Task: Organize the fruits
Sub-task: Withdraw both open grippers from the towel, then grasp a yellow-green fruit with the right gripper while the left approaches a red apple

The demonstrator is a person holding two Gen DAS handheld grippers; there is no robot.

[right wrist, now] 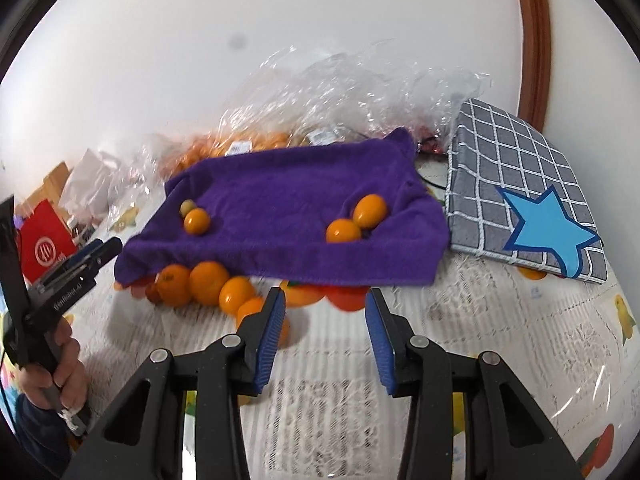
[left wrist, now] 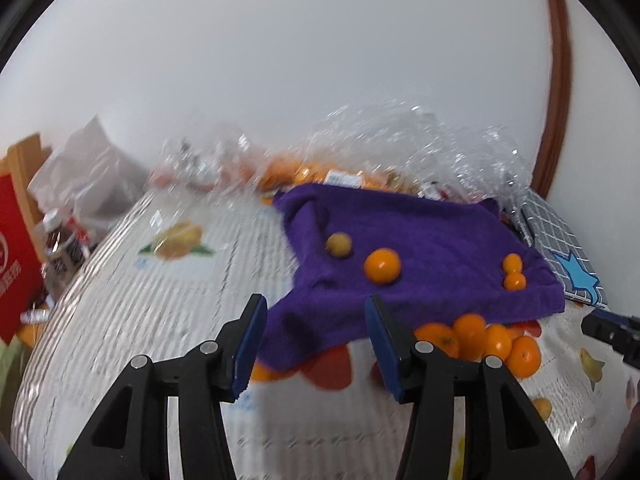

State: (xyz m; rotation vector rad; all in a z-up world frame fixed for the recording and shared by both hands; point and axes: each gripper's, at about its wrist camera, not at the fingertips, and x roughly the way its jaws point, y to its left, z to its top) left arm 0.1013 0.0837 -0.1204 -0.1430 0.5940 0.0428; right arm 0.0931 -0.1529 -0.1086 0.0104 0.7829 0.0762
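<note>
While you hold both tools above the surface (right wrist: 500, 320), which wears a white lace-pattern cover printed with fruit, neither is carrying anything. At the far left of the right wrist view stands a red bag (right wrist: 44, 236), with your left hand (right wrist: 60, 368) wrapped round the handle of the left hand-held gripper (left wrist: 314, 344). In its own view that gripper's blue-padded fingers stand wide apart with nothing between them, and it hovers over the near left corner of the purple towel (right wrist: 288, 208).

The towel lies spread in the middle of the surface. On its left part sit a dull greenish-yellow fruit (right wrist: 187, 207) and, touching it in the right wrist view, a small orange (right wrist: 197, 221). In the left wrist view these two appear apart – the contact cannot be confirmed. On the towel's right part lie two more oranges (right wrist: 356, 220), touching one another.

Just beside the towel's near edge, on the bare cover, a cluster of oranges (right wrist: 208, 280) lies in a row, pressed together.

Your right hand-held gripper (right wrist: 325, 340) also stands wide and empty, hovering before the towel's near edge – to the right of the cluster.

Behind the towel lies crumpled clear plastic (right wrist: 340, 88) with more orange fruit under it. To the right rests a grey checked cushion (right wrist: 512, 168) bearing a blue star, just beside the towel.
</note>
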